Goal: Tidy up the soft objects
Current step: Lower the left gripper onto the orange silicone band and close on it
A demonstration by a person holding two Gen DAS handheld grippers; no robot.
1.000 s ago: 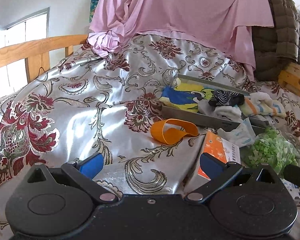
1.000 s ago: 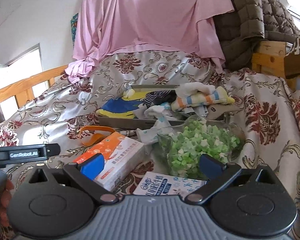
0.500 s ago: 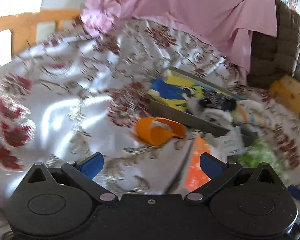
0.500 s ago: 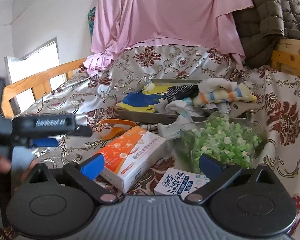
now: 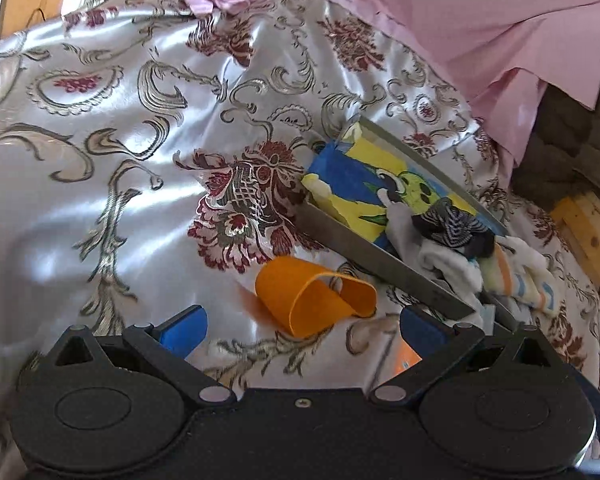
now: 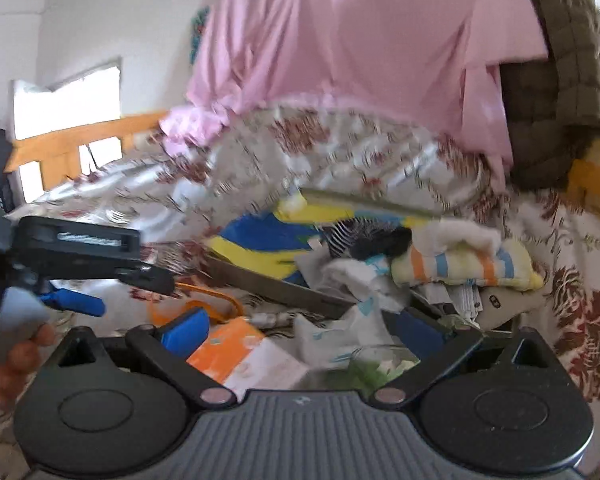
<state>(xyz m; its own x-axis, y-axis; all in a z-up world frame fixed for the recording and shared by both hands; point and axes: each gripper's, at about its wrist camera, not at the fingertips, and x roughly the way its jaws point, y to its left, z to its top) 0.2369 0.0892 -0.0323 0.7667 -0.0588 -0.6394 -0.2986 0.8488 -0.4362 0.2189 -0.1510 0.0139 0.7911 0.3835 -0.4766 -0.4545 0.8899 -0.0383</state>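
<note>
grey tray (image 5: 380, 258) holds yellow-blue cloth (image 5: 356, 184) and socks (image 5: 452, 226).

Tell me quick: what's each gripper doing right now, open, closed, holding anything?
Left gripper: open, holding nothing, the orange strap lying just ahead of its fingers.
Right gripper: open, holding nothing, over the orange box.
</note>
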